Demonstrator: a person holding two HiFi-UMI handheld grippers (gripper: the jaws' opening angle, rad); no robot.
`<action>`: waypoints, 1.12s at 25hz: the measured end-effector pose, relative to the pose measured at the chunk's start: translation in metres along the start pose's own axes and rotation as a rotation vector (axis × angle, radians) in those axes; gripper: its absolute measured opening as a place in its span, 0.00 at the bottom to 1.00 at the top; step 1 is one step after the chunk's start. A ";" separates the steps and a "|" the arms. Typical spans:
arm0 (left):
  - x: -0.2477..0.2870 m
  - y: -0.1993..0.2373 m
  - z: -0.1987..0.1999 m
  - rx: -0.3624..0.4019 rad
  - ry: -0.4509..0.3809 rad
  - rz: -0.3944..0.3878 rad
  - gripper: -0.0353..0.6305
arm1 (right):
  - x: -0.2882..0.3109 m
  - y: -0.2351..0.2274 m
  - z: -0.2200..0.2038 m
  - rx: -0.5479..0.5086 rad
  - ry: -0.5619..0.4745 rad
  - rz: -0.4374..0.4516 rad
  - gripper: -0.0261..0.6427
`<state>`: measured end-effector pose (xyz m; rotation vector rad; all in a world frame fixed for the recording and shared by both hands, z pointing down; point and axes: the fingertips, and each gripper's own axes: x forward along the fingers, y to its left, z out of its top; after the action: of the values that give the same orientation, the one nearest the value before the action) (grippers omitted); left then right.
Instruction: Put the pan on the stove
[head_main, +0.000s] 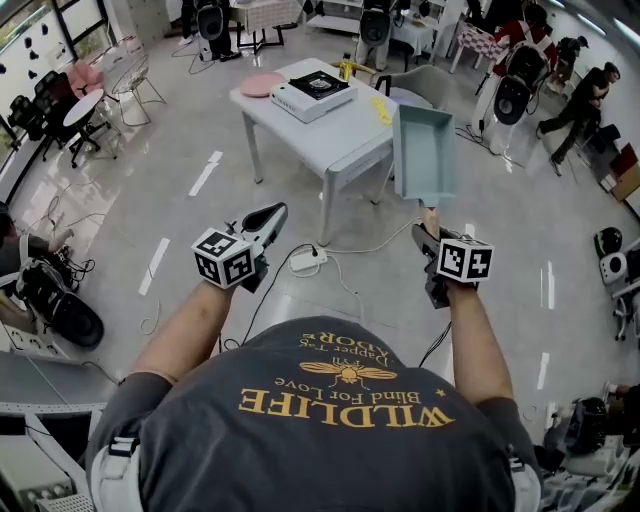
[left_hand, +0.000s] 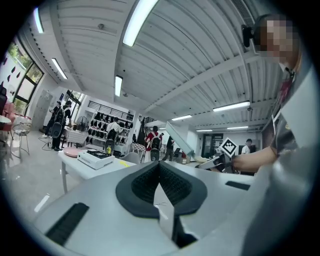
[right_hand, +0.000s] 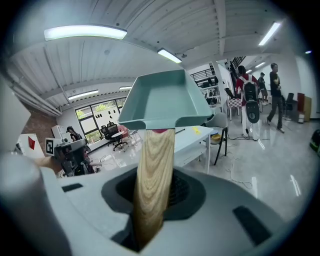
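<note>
Pan: a teal, square, shallow-walled pan (head_main: 424, 152) hung in the air ahead of the person. It was over the floor at the near right corner of the table and tipped so its hollow faced the head view.
Handle: a pale wooden handle (right_hand: 152, 180) ran from the pan's near wall straight back into the right jaws.
Handling, as judged: the body looked stiff and not fragile. All its weight sat beyond the grip, so it would likely want to droop or roll. The smooth, rounded wood could twist between the pads.
Where to hold: on the handle, and as close to the pan's wall as the jaws allow, to keep that droop small.
Right gripper (head_main: 430, 238): its jaws were clamped on the handle, standing only as far apart as the wood.
Left gripper (left_hand: 160, 186): its jaws were pressed together with nothing between them, and it was held off to the left, well apart from the pan.
Stove (head_main: 312, 95): a white single-burner unit with a dark top sat on the far part of the table, well apart from the pan.
Table (head_main: 345, 135): it was white, with a pink plate (head_main: 262, 84) just beside the stove.
Step, as judged: the pan was in carry and not yet set down.
</note>
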<state>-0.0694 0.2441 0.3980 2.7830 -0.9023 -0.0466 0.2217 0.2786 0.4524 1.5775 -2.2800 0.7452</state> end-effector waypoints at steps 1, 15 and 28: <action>0.002 -0.002 -0.002 -0.001 0.002 0.003 0.05 | 0.000 -0.003 0.000 -0.007 0.001 0.004 0.17; 0.047 0.070 -0.003 -0.023 -0.002 -0.070 0.05 | 0.071 -0.008 0.035 -0.008 -0.004 -0.016 0.17; 0.138 0.252 0.052 0.016 0.023 -0.291 0.05 | 0.228 0.024 0.141 0.041 -0.066 -0.109 0.17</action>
<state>-0.1079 -0.0448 0.4054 2.8994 -0.4886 -0.0528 0.1245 0.0279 0.4412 1.7538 -2.2163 0.7268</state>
